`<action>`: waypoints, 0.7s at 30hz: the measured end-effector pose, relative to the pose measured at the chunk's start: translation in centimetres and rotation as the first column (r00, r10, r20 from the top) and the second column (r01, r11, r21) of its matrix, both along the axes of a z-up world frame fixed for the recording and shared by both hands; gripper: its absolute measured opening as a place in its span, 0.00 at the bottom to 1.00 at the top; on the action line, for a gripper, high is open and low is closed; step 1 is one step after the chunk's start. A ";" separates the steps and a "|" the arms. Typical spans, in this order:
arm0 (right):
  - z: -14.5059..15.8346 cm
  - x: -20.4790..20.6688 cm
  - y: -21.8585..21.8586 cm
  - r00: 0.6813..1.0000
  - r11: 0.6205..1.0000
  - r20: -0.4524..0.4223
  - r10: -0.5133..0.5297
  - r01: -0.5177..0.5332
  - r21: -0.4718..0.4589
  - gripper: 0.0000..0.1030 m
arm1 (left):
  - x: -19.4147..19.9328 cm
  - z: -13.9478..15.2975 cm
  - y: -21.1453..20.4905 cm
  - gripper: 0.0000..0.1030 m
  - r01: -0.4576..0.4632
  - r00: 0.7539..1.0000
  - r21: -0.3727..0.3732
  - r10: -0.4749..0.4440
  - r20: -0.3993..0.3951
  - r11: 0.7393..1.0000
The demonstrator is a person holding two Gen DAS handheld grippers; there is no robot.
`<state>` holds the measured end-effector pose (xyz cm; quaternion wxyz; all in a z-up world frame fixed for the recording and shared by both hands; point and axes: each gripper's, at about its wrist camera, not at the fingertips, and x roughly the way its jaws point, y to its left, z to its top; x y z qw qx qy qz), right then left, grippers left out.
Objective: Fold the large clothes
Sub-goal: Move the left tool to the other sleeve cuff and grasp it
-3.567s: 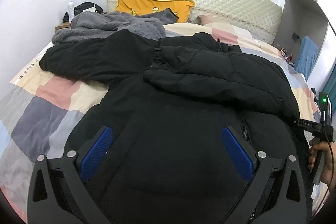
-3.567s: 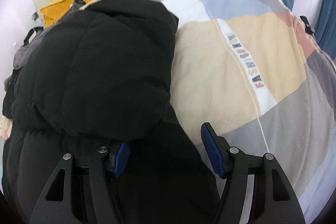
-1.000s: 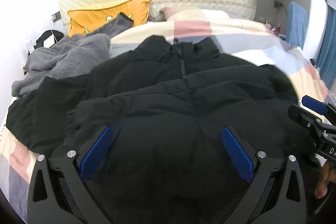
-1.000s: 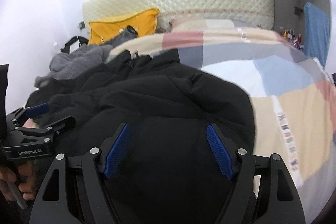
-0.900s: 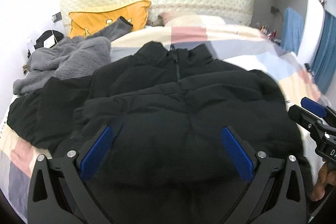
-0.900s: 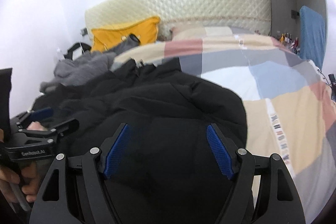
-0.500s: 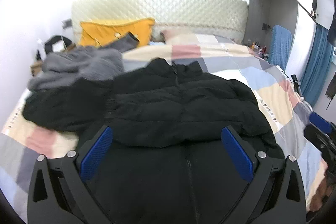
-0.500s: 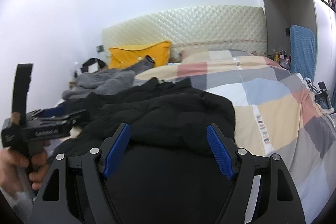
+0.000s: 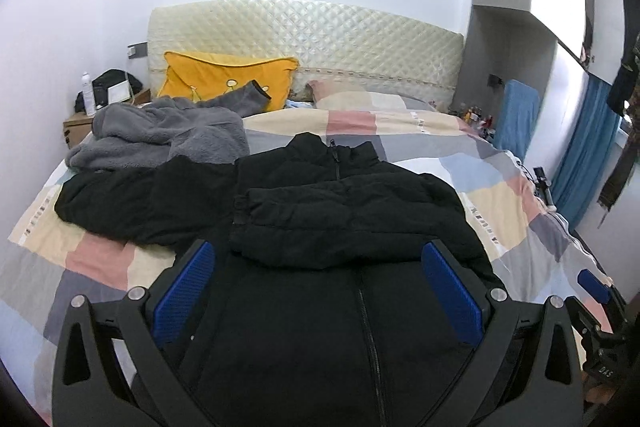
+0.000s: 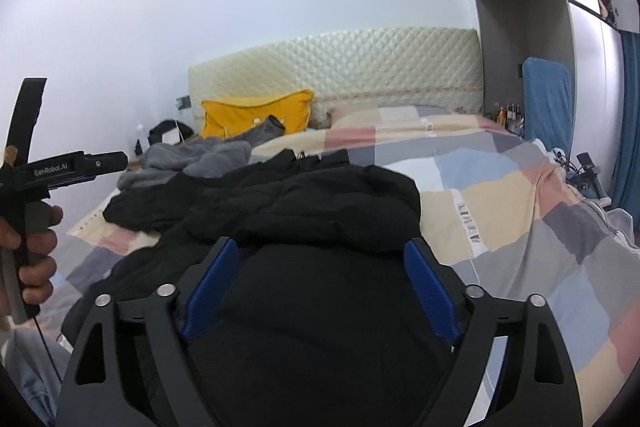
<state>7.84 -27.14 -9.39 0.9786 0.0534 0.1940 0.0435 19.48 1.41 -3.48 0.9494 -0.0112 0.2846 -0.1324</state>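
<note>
A black puffer jacket [image 9: 344,211] lies zip-side up on the bed, collar toward the headboard. One sleeve [image 9: 320,227] is folded across its chest, and the other sleeve [image 9: 132,203] is spread out to the left. My left gripper [image 9: 318,291] hovers open above the jacket's lower half with nothing between its pads. In the right wrist view the jacket [image 10: 320,203] lies under my right gripper [image 10: 320,287]. Its jaws are opening and hold nothing. A hand [image 10: 36,251] holds the left gripper [image 10: 116,161] at that view's left edge.
A patchwork duvet [image 9: 500,211] covers the bed. A grey fleece garment [image 9: 168,135] and a yellow pillow [image 9: 216,75] lie near the quilted headboard [image 9: 320,35]. A nightstand [image 9: 76,127] stands at the left. A blue cloth [image 9: 516,119] and a curtain [image 9: 588,155] are at the right.
Both grippers have drawn back and risen from the jacket, so more of the bed and room shows. The right gripper's pads stand wider apart. The jacket lies still.
</note>
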 end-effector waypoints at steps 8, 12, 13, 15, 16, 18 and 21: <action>-1.0 0.6 0.4 1.000 1.000 -0.023 0.001 -0.001 -0.018 0.90 | 2.1 2.8 4.7 1.00 -0.046 0.999 -0.024 0.045 -0.006 0.999; -1.4 0.8 1.0 0.999 0.999 -0.044 0.030 -0.031 -0.025 0.91 | 3.4 3.9 8.5 1.00 -0.104 0.995 -0.006 0.103 -0.010 0.995; -1.5 0.9 1.1 0.998 0.999 -0.051 0.035 -0.036 -0.031 0.91 | 3.7 4.3 9.4 1.00 -0.119 0.993 0.006 0.119 -0.004 0.993; -1.7 0.9 1.5 0.998 0.998 -0.055 0.043 -0.046 -0.040 0.92 | 4.3 5.2 12.0 1.00 -0.159 0.987 0.013 0.159 0.008 0.987; -1.8 0.9 1.6 0.997 0.998 -0.056 0.048 -0.050 -0.041 0.92 | 4.5 5.4 12.8 1.00 -0.174 0.985 0.013 0.174 0.009 0.985; -1.8 1.0 1.7 0.997 0.998 -0.056 0.048 -0.050 -0.038 0.93 | 5.0 6.3 15.4 1.00 -0.227 0.974 0.013 0.227 0.021 0.974; -2.0 1.3 1.6 0.996 0.998 -0.070 0.058 -0.059 -0.018 0.93 | 5.6 7.3 19.3 1.00 -0.347 0.937 0.012 0.346 0.056 0.938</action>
